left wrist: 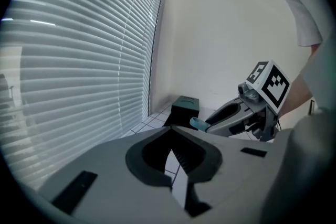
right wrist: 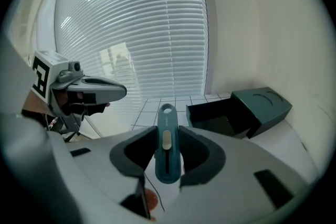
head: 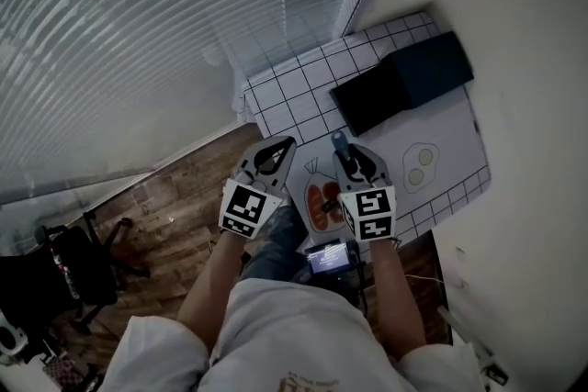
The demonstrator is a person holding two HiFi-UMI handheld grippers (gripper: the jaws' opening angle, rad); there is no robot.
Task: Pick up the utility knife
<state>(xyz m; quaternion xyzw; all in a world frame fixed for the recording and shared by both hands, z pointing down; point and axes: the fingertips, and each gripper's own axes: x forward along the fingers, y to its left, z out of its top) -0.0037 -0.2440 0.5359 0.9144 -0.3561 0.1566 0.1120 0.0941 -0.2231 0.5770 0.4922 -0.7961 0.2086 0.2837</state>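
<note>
Closest in, we see the person's two forearms (head: pixel 216 275) reaching forward on the near side of the dark open box (head: pixel 404 80), with a small lit screen (head: pixel 329 258) at the waist between them. Each hand carries a claw topped by a marker cube (head: pixel 246 207).

The left claw (left wrist: pixel 171 131) has its tips together. Only a thin sliver of gridded surface shows between the pads lower down, and nothing sits in them. It hangs farther from the box than its partner, over the corner edge of the worktop (head: pixel 276 101).

The right claw (right wrist: pixel 167 131) is clamped on the utility knife (right wrist: pixel 167 152). Both pads press the sides of the teal handle, the pale slider faces up, and the end with the hole sticks out past the tips, aimed roughly toward the box. The knife is held in the air, clear of the worktop and well short of the box.

Under the claws we see the worktop's white covering with black grid lines and printed food drawings. A fried egg drawing (head: pixel 421 165) lies between the right claw and the box.

The box rests on that covering near the pale wall (head: pixel 524 151), with its black part toward us and its dark teal part beyond. Past the box, slatted window blinds (right wrist: pixel 142 23) rise from the worktop's far edge.
</note>
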